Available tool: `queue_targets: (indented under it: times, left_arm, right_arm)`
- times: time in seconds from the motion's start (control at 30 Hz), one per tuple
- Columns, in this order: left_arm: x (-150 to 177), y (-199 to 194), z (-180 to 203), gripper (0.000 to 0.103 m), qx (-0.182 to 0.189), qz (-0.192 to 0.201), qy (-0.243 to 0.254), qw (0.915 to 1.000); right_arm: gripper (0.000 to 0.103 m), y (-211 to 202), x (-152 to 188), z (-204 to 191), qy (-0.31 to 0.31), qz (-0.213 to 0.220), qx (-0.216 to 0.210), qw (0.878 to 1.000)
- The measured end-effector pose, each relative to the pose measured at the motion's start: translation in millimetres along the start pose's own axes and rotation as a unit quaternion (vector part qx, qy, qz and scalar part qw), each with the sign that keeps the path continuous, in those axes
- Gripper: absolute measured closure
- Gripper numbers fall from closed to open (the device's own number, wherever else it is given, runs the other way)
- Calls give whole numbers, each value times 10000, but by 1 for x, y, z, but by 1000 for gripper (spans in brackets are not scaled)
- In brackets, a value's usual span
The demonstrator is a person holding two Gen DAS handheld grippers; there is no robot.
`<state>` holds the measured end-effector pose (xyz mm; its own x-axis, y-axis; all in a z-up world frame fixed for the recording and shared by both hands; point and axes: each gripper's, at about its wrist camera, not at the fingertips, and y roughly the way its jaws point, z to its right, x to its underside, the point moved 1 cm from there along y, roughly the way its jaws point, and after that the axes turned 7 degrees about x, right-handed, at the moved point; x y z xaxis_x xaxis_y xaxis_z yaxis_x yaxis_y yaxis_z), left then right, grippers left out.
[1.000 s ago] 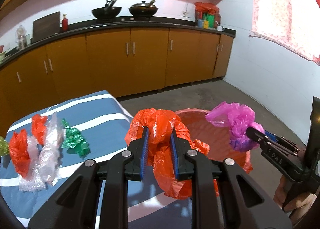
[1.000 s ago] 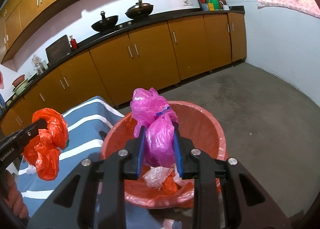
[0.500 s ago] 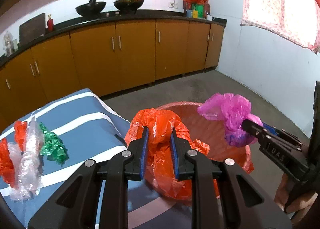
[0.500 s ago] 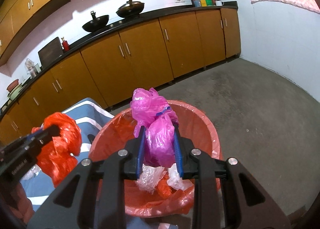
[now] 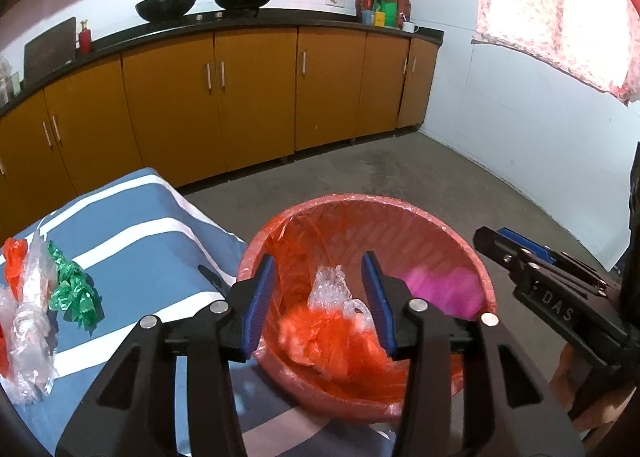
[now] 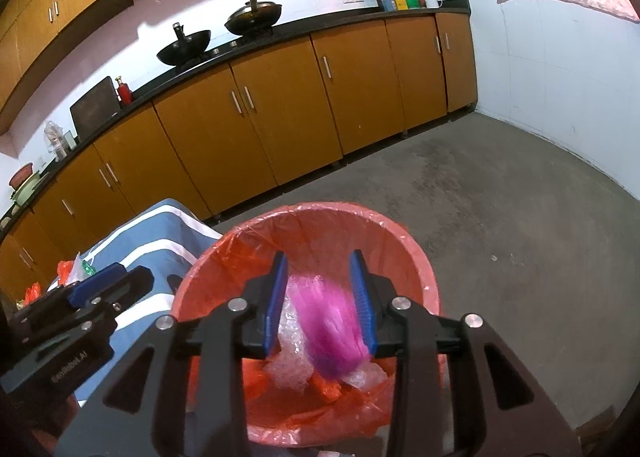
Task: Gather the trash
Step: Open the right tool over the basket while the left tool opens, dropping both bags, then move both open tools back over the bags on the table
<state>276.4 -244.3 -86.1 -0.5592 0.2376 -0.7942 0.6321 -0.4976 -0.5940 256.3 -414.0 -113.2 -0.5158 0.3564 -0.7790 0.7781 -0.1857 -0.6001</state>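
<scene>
My left gripper hangs over the red-lined bin, its jaws opening and nothing between the pads. The orange bag is a blur below them, dropping onto clear plastic inside the bin. My right gripper is over the same bin, jaws opening too. Beneath it the pink bag streaks downward, free of the pads. From the left wrist view the right gripper shows at the right, with the pink blur below it. The left gripper shows at the left of the right wrist view.
A table with a blue and white striped cloth stands left of the bin. On it lie a green bag, clear plastic and a red bag. Brown kitchen cabinets line the back; grey floor spreads to the right.
Both grippers have opened. The orange bag has left the left pads and the pink bag the right pads, and both are falling into the bin. The left gripper came lower over the bin.
</scene>
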Motion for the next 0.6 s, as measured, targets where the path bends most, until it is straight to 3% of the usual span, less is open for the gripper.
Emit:
queue_targets:
  times: [0.3,0.6]
  left_arm:
    - [7,-33,-34,57,-270,192,-418,9986]
    - [38,-106,-98,55,-918,512,-726,9918]
  right_arm:
    - [65,-9,1,-1,16,10,39,10000]
    - [62,-16,6,-66,-472,-31,-435,9979]
